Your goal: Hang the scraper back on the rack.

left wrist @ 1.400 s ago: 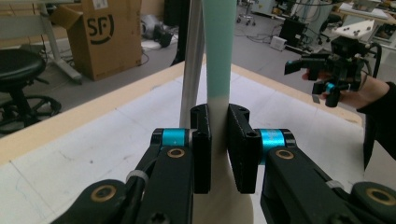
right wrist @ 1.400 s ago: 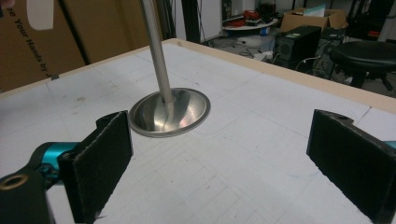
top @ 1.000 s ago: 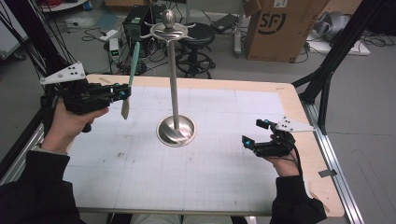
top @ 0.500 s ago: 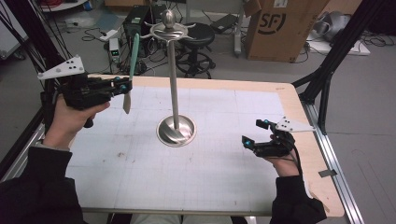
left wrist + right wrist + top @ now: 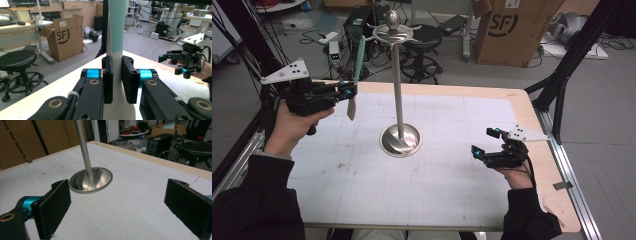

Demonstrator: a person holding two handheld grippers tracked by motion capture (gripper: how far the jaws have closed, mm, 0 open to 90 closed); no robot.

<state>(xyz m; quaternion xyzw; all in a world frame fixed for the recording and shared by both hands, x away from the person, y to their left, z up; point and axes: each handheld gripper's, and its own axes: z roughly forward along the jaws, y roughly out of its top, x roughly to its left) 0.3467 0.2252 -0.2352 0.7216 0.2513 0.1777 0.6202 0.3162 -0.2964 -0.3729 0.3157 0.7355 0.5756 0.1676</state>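
Left gripper (image 5: 348,91): jaws closed on a long flat utensil with a mint-green handle and a pale cream lower end (image 5: 355,75). Held off the table, near upright, green end up, slightly tilted – cream tip points down. In the left gripper view the utensil (image 5: 116,37) sits clamped between the two black pads (image 5: 108,78), green part rising out of frame. Left hand (image 5: 292,127) grips the body from below; grey three-cornered plate on top.

Right gripper (image 5: 484,142): jaws wide apart, nothing between them. Right gripper view shows the gap w/ bare table behind – pads (image 5: 53,207) well apart. Held low over the table's right side by the right hand (image 5: 514,175).

Between the grippers: a polished steel stand w/ round dished base and tall thin pole (image 5: 400,135), upright at approx. table centre, top piece w/ curved arms and a knob. Utensil is near the pole's upper part, not touching.

Table: white gridded mat on a light wooden top (image 5: 532,115). Behind: brown cardboard box (image 5: 507,30), black stool (image 5: 422,37).
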